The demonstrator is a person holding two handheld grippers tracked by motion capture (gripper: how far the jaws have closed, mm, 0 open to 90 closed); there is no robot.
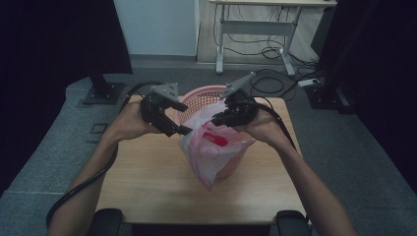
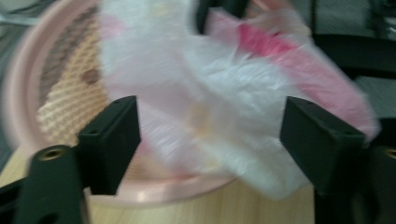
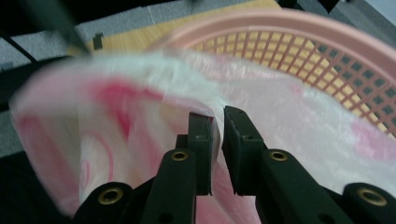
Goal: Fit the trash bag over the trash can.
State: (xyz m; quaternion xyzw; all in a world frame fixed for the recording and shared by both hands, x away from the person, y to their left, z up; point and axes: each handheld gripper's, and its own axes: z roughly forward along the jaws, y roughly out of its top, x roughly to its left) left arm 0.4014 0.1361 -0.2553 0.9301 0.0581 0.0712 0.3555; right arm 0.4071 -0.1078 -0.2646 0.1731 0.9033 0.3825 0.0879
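Right hand-held gripper [image 1: 220,119]: jaws drawn nearly together, a thin fold of the plastic bag [image 1: 211,147] lying in the slim gap between them; in the right gripper view [image 3: 218,128] the film's edge runs straight into that gap, though whether the pads truly press on it is not plain. Left hand-held gripper [image 1: 179,118]: jaws standing wide apart, nothing clasped; in the left gripper view [image 2: 210,140] the bag [image 2: 219,116] hangs just beyond and between the two black jaws, blurred, apart from both. Plastic bag, translucent white with pink and red printing: draped over the near rim of the basket [image 1: 196,96], directly under the right hand-held gripper and just to the inner side of the left one, its lower end hanging down the basket's front toward the desk [image 1: 147,177]. Basket, pink, round, lattice-walled: stands on the desk below and between both hand-held grippers; its rim [image 3: 299,23] arcs behind the bag [image 3: 140,107] in the right gripper view, and its open mouth [image 2: 28,93] sits beyond the left jaw in the left gripper view. Desk, light wood: carries the basket, beneath both hands. Second desk [image 1: 255,24], white-framed: well beyond both hand-held grippers, cables on the floor beneath.
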